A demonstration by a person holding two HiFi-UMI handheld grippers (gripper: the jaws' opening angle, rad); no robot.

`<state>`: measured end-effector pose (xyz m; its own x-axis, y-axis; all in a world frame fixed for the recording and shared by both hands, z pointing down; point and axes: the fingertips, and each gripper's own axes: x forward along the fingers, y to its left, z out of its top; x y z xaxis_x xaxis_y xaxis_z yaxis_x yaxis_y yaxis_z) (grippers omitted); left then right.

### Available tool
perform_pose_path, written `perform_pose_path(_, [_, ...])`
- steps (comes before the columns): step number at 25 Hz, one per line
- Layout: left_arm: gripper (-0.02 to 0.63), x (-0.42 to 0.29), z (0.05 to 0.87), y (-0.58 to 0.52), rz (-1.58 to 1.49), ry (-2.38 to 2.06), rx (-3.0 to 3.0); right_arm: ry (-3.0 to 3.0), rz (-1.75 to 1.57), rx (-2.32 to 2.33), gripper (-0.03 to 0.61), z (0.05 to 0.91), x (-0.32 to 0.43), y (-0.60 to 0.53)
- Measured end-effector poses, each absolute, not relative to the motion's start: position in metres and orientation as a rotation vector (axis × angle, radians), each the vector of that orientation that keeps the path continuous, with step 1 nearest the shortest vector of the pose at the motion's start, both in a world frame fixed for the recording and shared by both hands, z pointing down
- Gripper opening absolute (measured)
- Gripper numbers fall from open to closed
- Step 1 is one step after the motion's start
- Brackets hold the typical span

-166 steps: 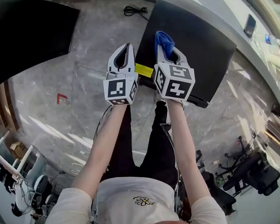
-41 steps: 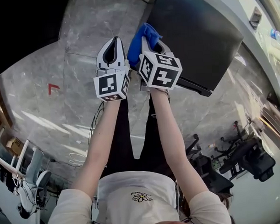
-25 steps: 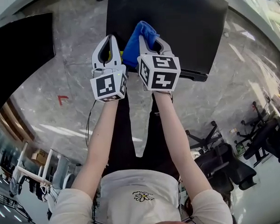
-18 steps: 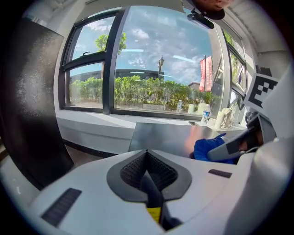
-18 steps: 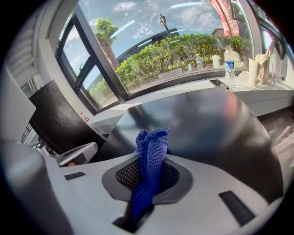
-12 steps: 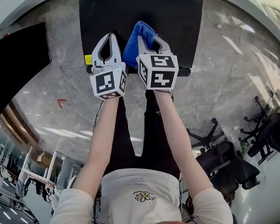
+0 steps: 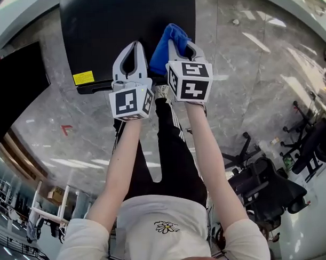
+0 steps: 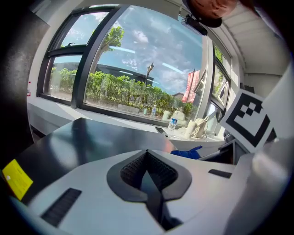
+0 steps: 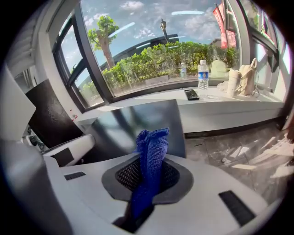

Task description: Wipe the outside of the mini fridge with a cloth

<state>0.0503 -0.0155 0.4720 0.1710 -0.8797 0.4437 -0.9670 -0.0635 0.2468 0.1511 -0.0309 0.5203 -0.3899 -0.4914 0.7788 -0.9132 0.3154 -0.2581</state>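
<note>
Our right gripper (image 7: 179, 46) has its jaws clenched on the blue cloth (image 7: 168, 38), which juts past their tips. The left gripper (image 7: 129, 50) has its jaws pressed together, empty. The mini fridge (image 7: 122, 27) top lies just ahead of and below both pairs of jaws, so we judge the cloth touches first.
</note>
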Motion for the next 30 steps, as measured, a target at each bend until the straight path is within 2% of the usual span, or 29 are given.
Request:
perform_pose_path(4, [0.005,0.074,0.465,-0.017,0.231,-1.698,2.014,-1.966,0.932,1.325,0.061,0.519,0.194,-0.040])
perform_pose_path(10, [0.005,0.080,0.462,-0.021,0.228,-1.677,2.066,-1.941,0.879,1.365,0.062,0.521,0.210,-0.039])
perform_pose_path(22, [0.005,0.013,0.462,0.003,0.194,-1.775,2.001,-1.815,0.791,1.495,0.062,0.520,0.231,-0.046])
perform_pose_path(26, [0.005,-0.040,0.451,0.019,0.180,-1.868,1.938,-1.830,0.742,1.544,0.061,0.488,0.206,-0.041])
perform_pose_path(30, [0.005,-0.095,0.446,0.030,0.148,-1.959,1.859,-2.000,0.708,1.444,0.061,0.453,0.130,-0.027])
